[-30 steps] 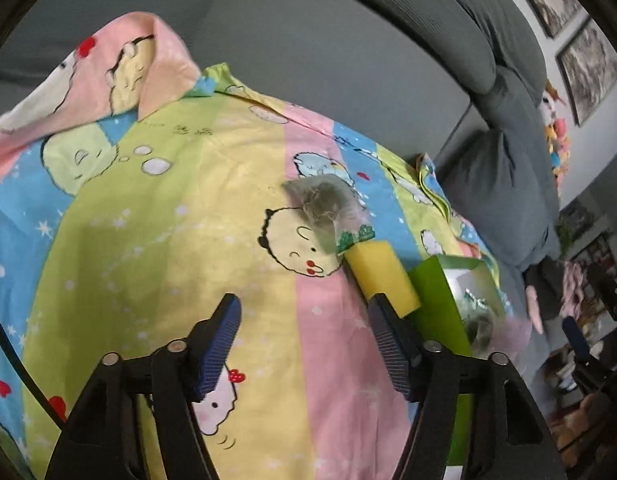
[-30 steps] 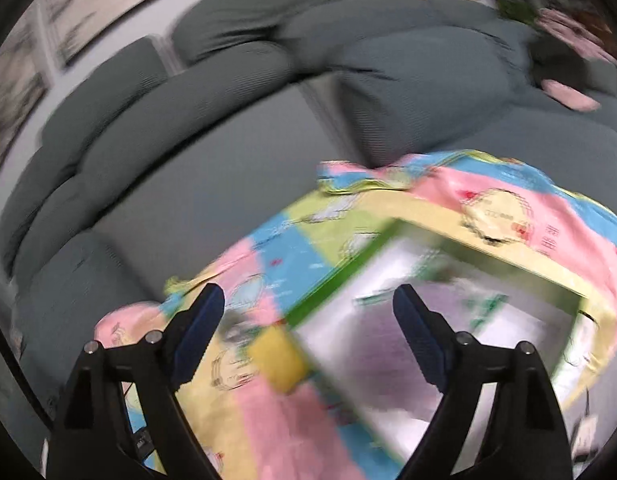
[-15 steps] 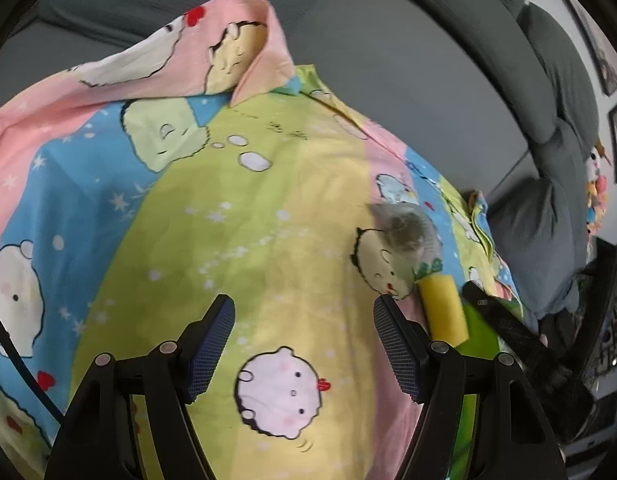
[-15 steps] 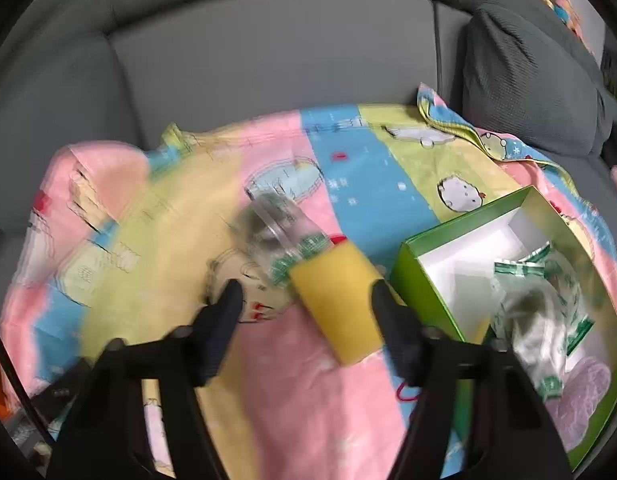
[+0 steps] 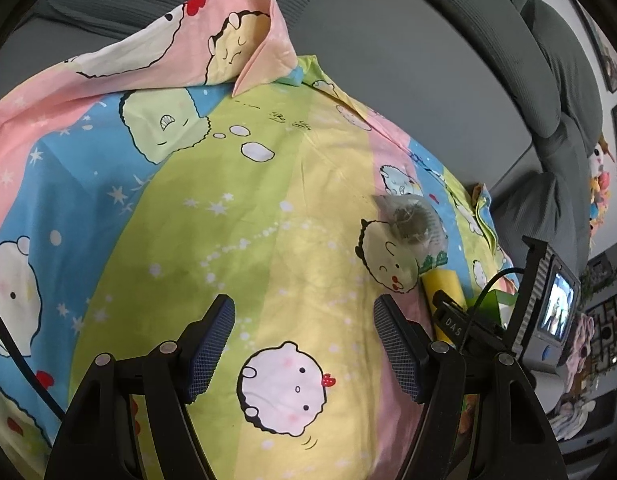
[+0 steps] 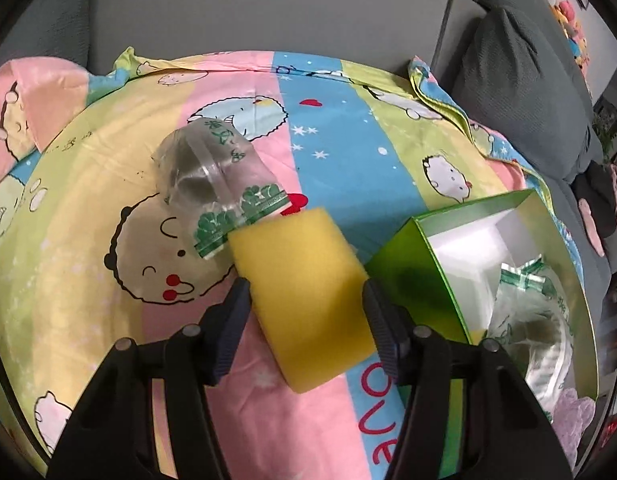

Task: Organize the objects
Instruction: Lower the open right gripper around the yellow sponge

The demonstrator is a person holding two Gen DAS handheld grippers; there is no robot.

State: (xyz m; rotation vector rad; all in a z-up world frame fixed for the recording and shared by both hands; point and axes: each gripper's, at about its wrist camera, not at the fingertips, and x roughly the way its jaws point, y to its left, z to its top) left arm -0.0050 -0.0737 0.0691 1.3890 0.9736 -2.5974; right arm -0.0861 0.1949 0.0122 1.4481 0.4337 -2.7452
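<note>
The right claw (image 6: 306, 312) straddles a yellow sponge (image 6: 304, 288) on a cartoon-print sheet (image 6: 108, 280) spread over a grey sofa (image 6: 268, 4). Its jaws have just been closing, and the sponge now sits between the two pads (image 6: 232, 332), which stand at or just beside its flanks; whether they already press on it cannot be told from the right wrist view. The sponge lies flat on the sheet, its far corner touching a clear plastic packet (image 6: 216, 184) printed in green. Just to the right stands an open green box (image 6: 408, 276) with a white lining, a similar packet (image 6: 536, 320) already inside.

The left claw (image 5: 302, 350) hangs half open over bare sheet, holding nothing, with the packet and sponge well ahead and to its right.

The step in hand looks to be the pickup of the sponge for the box. The next move calls for a firm squeeze on the soft foam, a lift clear of the packet it touches, then a short carry right over the box's near wall.
</note>
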